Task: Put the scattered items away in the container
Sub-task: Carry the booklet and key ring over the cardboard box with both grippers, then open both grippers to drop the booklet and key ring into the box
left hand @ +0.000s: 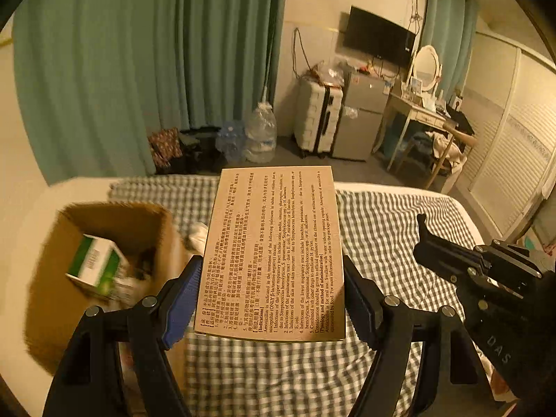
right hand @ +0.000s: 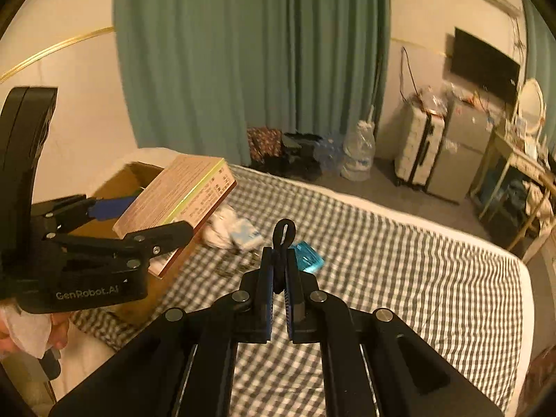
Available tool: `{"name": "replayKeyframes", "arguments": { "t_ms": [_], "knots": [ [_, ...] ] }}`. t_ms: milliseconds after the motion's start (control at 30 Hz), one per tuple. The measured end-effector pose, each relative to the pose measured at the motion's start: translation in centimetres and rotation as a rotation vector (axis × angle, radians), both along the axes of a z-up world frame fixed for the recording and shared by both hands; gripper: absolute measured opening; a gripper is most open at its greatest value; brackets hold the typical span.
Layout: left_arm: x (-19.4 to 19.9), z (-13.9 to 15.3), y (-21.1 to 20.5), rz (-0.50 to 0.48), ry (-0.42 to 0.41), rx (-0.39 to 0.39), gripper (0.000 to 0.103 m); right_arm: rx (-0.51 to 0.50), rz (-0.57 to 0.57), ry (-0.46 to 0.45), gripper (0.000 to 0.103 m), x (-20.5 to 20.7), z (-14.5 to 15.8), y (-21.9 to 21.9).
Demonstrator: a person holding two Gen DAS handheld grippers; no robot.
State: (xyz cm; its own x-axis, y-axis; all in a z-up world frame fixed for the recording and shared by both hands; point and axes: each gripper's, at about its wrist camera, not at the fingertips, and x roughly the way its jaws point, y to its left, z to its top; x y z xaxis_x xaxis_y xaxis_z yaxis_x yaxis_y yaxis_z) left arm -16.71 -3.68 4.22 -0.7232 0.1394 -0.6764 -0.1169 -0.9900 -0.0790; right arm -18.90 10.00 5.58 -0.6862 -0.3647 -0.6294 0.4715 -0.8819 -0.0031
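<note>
A flat medicine box (left hand: 272, 253), tan and printed with dense lines of text, is held above the checked bedcover (left hand: 382, 229), clamped by its two long edges between the blue-padded fingers of the left gripper (left hand: 272, 299). In the right wrist view the same box (right hand: 180, 198) tilts just beside the open cardboard box (left hand: 104, 229), which stands on the bed to the left and already contains a green-and-white carton (left hand: 95, 264). The right gripper (right hand: 279, 288) has its jaws closed nearly together on a thin black object with a loop at its top (right hand: 283, 239), lifted over the bedcover. Beyond it on the cover lie a blue packet (right hand: 307, 255) and a crumpled white packet (right hand: 232, 231), near each other and close to the cardboard box.
</note>
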Motion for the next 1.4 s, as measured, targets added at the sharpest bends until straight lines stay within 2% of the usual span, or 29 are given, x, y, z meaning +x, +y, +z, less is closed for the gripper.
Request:
{"name": "replayKeyframes", "arguments": {
  "t_ms": [233, 400, 533, 700, 833, 1033, 1200, 1233, 1267, 1300, 1333, 1367, 1400],
  "knots": [
    [1.3, 3.8, -5.9, 0.076, 0.032, -0.056, 0.076, 0.005, 0.083, 0.037, 0.005, 2.7, 3.0, -5.4],
    [2.0, 3.6, -10.7, 0.143, 0.027, -0.024, 0.076, -0.056, 0.138, 0.008, 0.005, 3.1, 4.1, -9.1],
    [2.0, 2.0, -14.5, 0.201, 0.004, -0.003, 0.076, -0.102, 0.173, -0.039, 0.005, 2.8, 3.9, -12.9],
    [1.4, -0.6, -19.1, 0.247, -0.023, 0.065, 0.076, -0.062, 0.218, -0.062, 0.005, 3.0, 2.5, -18.0],
    [0.3, -3.0, -21.6, 0.271, -0.047, 0.054, 0.076, -0.042, 0.225, -0.089, 0.005, 1.1, 0.5, -21.0],
    [-0.8, -7.5, -23.0, 0.248, -0.106, 0.035, 0.076, -0.045, 0.204, -0.182, 0.005, -4.7, -3.0, -24.3],
    [-1.7, -10.6, -23.0, 0.216, -0.149, 0.017, 0.078, -0.069, 0.175, -0.268, 0.006, -8.0, -5.7, -26.7],
    [-1.9, -10.9, -23.2, 0.213, -0.152, 0.025, 0.08, -0.075, 0.174, -0.279, 0.006, -8.6, -6.0, -27.1],
    [-2.0, -11.1, -23.3, 0.202, -0.157, 0.045, 0.088, -0.083, 0.169, -0.281, 0.006, -9.0, -6.3, -27.4],
    [-2.1, -11.3, -23.3, 0.194, -0.162, 0.054, 0.1, -0.086, 0.162, -0.281, 0.018, -9.1, -6.4, -27.7],
    [-2.2, -11.5, -23.4, 0.2, -0.166, 0.043, 0.103, -0.085, 0.139, -0.276, 0.054, -9.5, -6.4, -27.7],
    [-2.1, -11.5, -23.3, 0.217, -0.165, 0.013, 0.103, -0.082, 0.107, -0.267, 0.074, -9.6, -6.3, -27.6],
    [-2.1, -11.5, -23.2, 0.217, -0.166, -0.007, 0.103, -0.094, 0.061, -0.24, 0.088, -9.7, -6.0, -27.1]
  ]
}}
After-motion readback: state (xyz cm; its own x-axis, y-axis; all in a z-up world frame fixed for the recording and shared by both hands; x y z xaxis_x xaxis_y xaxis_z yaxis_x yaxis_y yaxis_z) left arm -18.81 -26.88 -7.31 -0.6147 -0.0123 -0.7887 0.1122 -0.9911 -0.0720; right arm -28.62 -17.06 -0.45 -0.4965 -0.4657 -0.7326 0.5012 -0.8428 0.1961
